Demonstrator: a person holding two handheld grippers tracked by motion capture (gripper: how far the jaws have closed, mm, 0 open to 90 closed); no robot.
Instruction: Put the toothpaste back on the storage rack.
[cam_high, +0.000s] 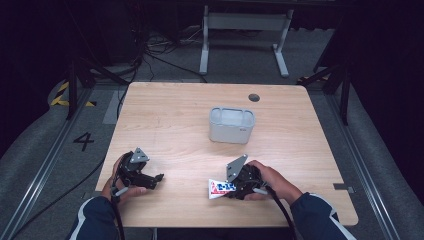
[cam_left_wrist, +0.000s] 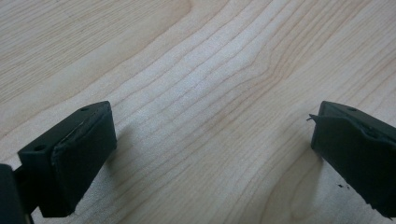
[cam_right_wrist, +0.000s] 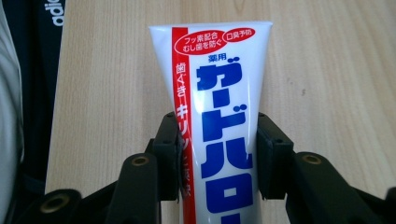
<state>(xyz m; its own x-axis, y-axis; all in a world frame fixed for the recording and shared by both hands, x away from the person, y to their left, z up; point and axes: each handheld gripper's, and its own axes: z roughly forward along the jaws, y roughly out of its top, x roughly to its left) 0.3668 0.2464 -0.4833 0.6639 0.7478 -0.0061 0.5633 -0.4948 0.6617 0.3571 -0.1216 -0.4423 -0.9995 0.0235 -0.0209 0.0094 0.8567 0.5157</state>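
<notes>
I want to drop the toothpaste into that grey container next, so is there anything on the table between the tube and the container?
Nothing visible. The right gripper is shut on the toothpaste tube, and bare table lies between it and the grey container.

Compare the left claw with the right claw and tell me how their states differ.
The left claw stands wide open with nothing but bare table between its jaws, while the right claw is shut on a toothpaste tube. In the high view the left claw points right over bare wood, while the right claw points left with the tube sticking out. Both are black, hand-held and low at the table's near edge.
</notes>
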